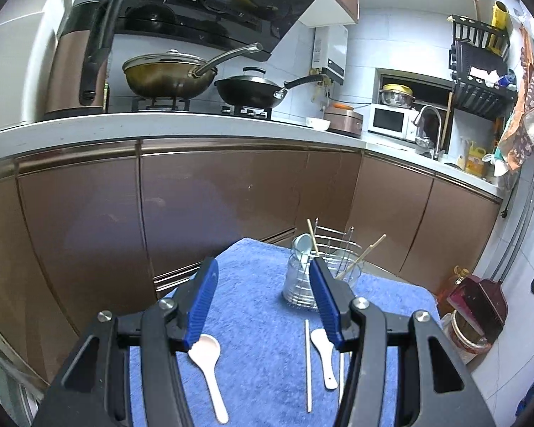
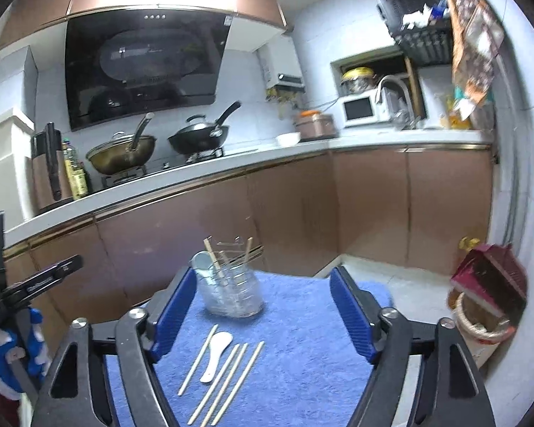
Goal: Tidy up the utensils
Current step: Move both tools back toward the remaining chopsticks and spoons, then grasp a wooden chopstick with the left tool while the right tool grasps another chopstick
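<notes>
The left gripper (image 1: pixel 263 302) hung low in the frame with jaws spread and nothing between them; the right gripper (image 2: pixel 263 313) likewise stood spread and empty; on the blue towel (image 2: pixel 302 356) lay four chopsticks (image 2: pixel 228 384) and a white spoon (image 2: pixel 215 354); beyond them, at centre, the clear holder (image 2: pixel 233 293) held a spoon and chopsticks; another white spoon (image 1: pixel 210 370) lay lower left.

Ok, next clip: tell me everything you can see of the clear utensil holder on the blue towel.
The utensil holder is a clear, ribbed container, plastic or glass by its look, with a thin wire frame rising behind its rim. It stands upright at the far end of the blue towel. Inside, a pale spoon sits bowl-up at the left and a few wooden chopsticks lean at different angles. Neither gripper touches it; the loose utensils lie nearer the cameras, apart from it.
</notes>
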